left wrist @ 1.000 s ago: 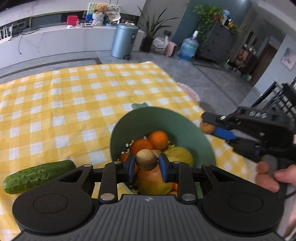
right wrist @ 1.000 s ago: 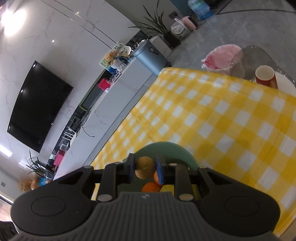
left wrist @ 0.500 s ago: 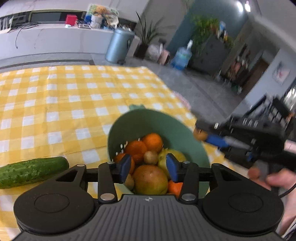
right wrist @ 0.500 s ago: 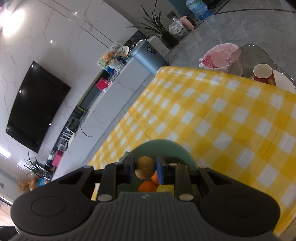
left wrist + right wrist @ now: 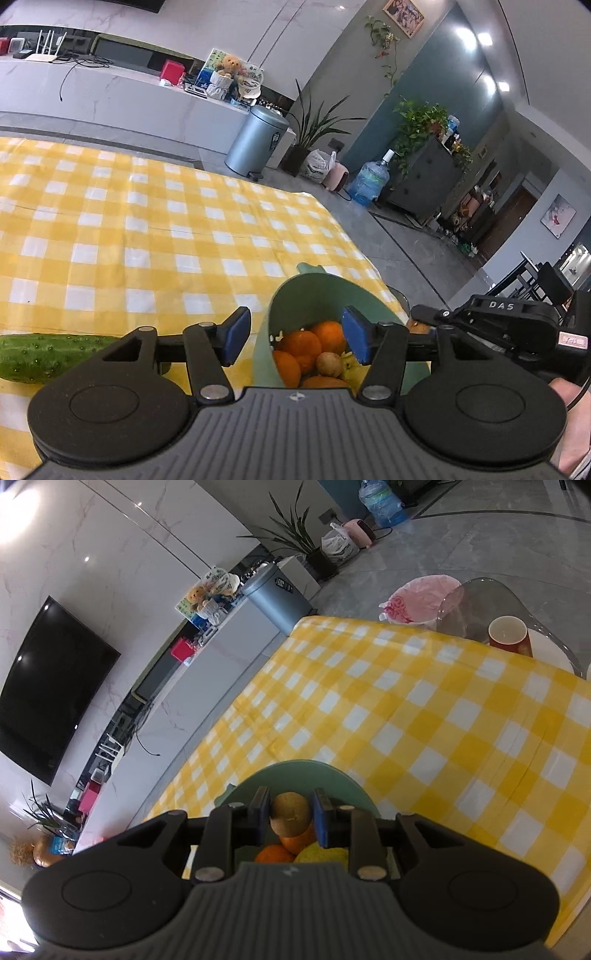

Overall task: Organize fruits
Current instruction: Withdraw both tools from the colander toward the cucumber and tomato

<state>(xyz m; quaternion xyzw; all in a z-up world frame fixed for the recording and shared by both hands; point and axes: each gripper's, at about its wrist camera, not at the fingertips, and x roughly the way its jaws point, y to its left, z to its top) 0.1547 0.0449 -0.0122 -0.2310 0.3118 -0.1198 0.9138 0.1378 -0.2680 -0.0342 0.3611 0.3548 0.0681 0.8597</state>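
Note:
A green bowl [image 5: 314, 291] on the yellow checked tablecloth [image 5: 147, 229] holds several oranges [image 5: 327, 334], a small brown kiwi [image 5: 330, 363] and a yellow fruit. My left gripper [image 5: 297, 339] hovers above the bowl's near left rim, its jaws opening with nothing between the blue pads. In the right wrist view my right gripper [image 5: 290, 814] is shut on another brown kiwi [image 5: 290, 812] held over the green bowl [image 5: 295, 771], with an orange [image 5: 275, 853] and a yellow fruit [image 5: 323, 854] below it. The right gripper's black body shows at the right of the left wrist view.
A green cucumber [image 5: 48, 356] lies on the cloth left of the bowl. A red cup [image 5: 509, 635] stands on a clear chair beyond the table's far edge, beside a pink-lined bin [image 5: 417, 602]. A grey pedal bin [image 5: 255, 142] stands on the floor.
My left gripper let go of its kiwi, which now lies in the bowl, and its jaws spread while it shifted left and tilted up. The right gripper kept its kiwi, nearly still.

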